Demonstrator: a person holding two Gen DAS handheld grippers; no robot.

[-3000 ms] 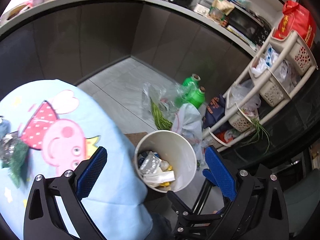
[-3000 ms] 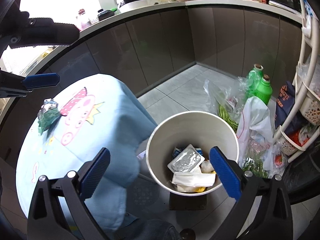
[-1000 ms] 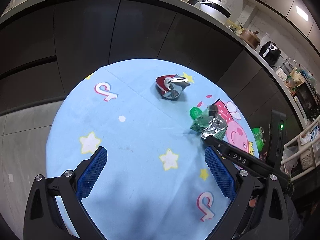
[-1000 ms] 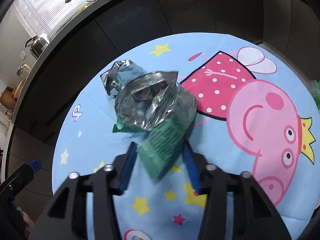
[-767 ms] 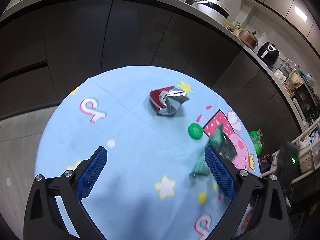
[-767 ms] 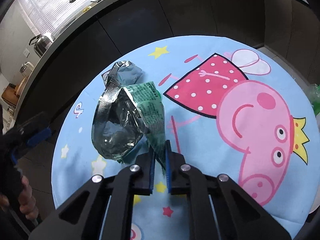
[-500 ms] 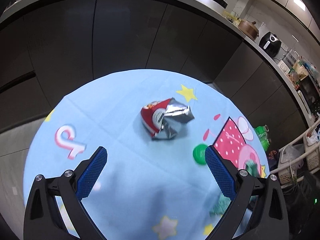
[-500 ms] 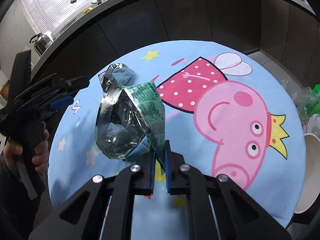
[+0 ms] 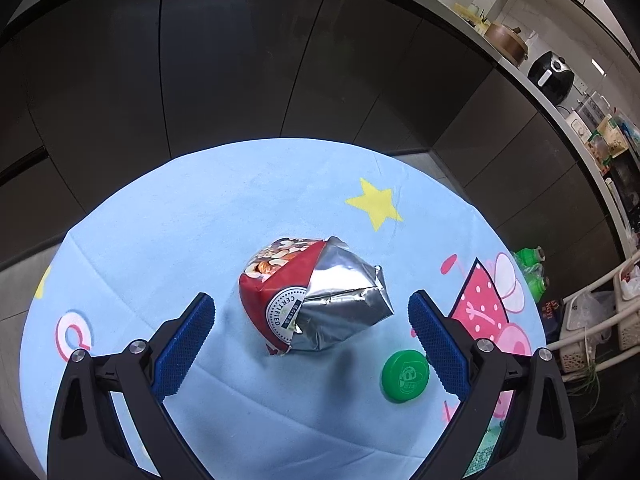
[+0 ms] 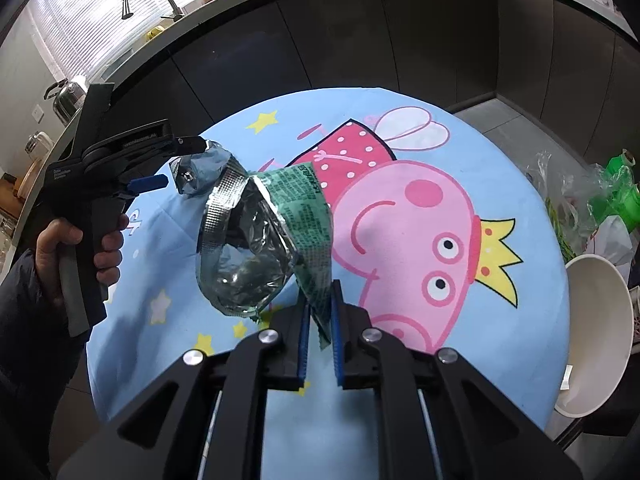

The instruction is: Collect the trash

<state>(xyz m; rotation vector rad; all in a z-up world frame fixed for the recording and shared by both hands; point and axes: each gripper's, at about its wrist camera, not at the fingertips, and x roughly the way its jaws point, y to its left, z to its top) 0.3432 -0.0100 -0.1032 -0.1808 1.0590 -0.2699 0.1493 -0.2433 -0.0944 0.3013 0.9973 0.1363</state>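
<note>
A crumpled red and silver snack bag [image 9: 280, 284] lies on the round table's light blue cartoon cloth [image 9: 192, 224]. My left gripper [image 9: 310, 299] hovers over it with a blue pad on either side; its jaws are closing and the pads stand apart from the bag. A green bottle cap [image 9: 405, 370] rests beside the right finger. My right gripper [image 10: 318, 294] is shut on the lower corner of an opened green and silver snack bag [image 10: 276, 236], held up off the cloth. The right wrist view also shows the left gripper [image 10: 176, 163] over the red bag [image 10: 204, 172].
A white trash bin [image 10: 596, 340] stands on the floor past the table's right edge, beside plastic bags and green bottles [image 10: 624, 196]. A white rack [image 9: 600, 320] stands further right. Dark cabinets and a worktop ring the table. A person's hand [image 10: 56, 240] holds the left gripper.
The left gripper swung from the bin to the table and closed in on the red bag. The right gripper shut on the green bag and lifted it toward the bin side.
</note>
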